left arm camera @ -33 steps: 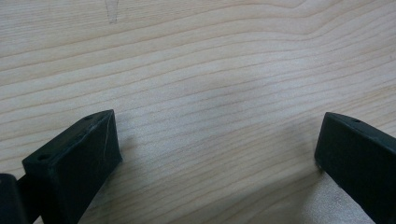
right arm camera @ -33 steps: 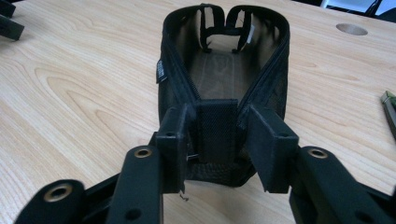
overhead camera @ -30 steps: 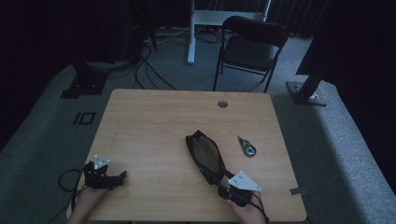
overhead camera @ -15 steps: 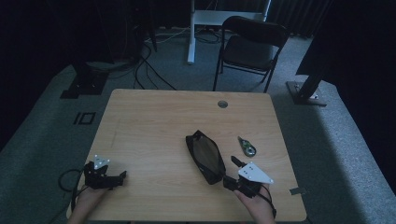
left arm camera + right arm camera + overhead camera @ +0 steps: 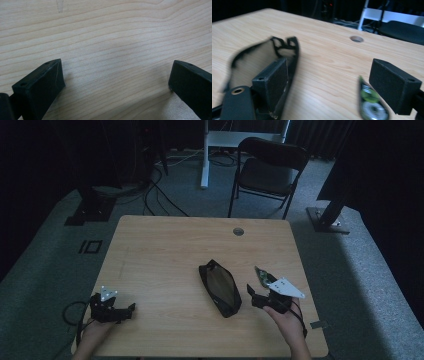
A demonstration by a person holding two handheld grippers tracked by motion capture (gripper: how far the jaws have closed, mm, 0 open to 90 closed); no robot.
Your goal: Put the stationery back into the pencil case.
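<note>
Moved: the right gripper point(image 5: 256, 296) has slid from the near end of the black pouch point(image 5: 220, 287) to the right, toward the small green-and-white gadget point(image 5: 263, 276); its jaws have just been opening, with nothing between them.
Right hand: the right hand point(image 5: 288, 318) comes in from the table's near edge, wrist low, jaws pointing away from the person and a little left.
Right gripper: spread wide; in the right gripper view one jaw stands in front of the pouch's edge and the other just beside the gadget, with bare wood between.
Left hand: the left hand point(image 5: 95, 330) rests at the near left corner of the table point(image 5: 165, 245), in the same place as before.
Left gripper: the left gripper point(image 5: 117, 85) is wide apart over bare wood, holding nothing.
Pouch: lies flat near the middle of the table, slanted, its mesh side up, in the same place as before.
Gadget: lies on the table right of the pouch, partly behind the right gripper's grey plate.
Chair: a folding chair point(image 5: 270, 170) stands beyond the far edge.
</note>
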